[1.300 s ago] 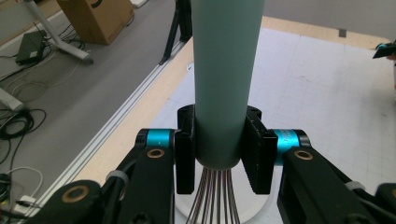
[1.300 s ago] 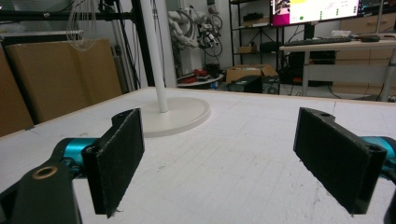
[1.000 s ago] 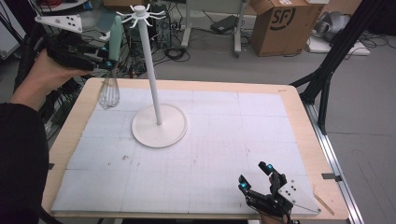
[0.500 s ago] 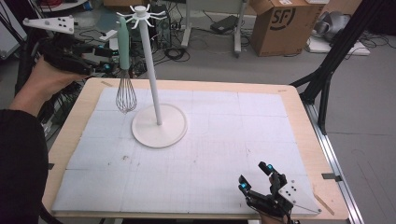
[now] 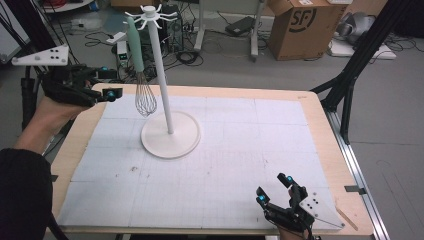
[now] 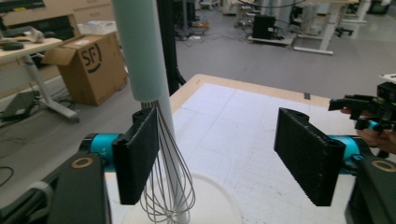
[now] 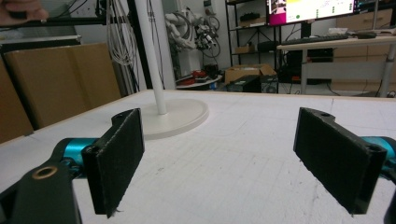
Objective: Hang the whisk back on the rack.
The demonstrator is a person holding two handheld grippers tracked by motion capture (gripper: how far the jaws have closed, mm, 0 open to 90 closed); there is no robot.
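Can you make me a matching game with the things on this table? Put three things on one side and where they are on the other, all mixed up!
Things:
1. whisk
2. round white base
3. right gripper

Places:
A. low at the table's near edge
B. hanging from the top of the white stand
C. flat on the white mat

Pairs: 1-B, 2-C, 3-A

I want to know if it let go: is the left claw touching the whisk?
Apart. In the high view the left claw sits beside the hanging whisk with floor showing between them.
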